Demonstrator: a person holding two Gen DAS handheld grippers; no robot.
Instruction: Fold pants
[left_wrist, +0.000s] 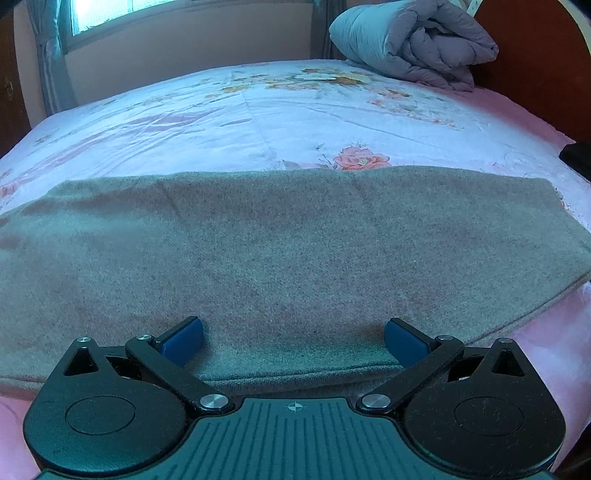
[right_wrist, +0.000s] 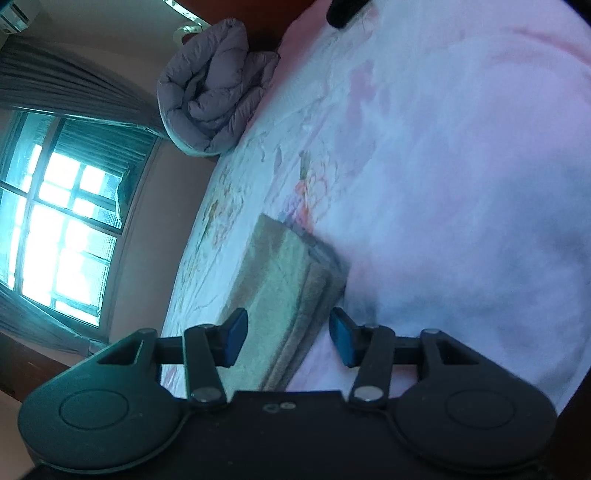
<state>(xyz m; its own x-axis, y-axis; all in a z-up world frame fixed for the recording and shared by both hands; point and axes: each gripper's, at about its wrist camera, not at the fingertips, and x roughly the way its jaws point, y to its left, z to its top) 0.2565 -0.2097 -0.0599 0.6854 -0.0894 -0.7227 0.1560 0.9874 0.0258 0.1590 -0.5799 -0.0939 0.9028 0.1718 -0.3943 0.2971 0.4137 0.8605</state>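
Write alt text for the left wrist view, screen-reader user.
Grey fleece pants lie flat, folded lengthwise, across the near edge of a bed with a pale floral sheet. The left gripper hovers open over their near edge, blue pads wide apart, gripping nothing. A rolled lilac-grey quilt sits by the headboard.

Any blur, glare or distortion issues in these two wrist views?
Left wrist: sharp, fisheye bows the bed and grey pants; a bluish cast, window bright at the top edge. Right wrist: heavily rolled, the window blown out, the sheet washed out and motion-blurred, the pants' end soft.
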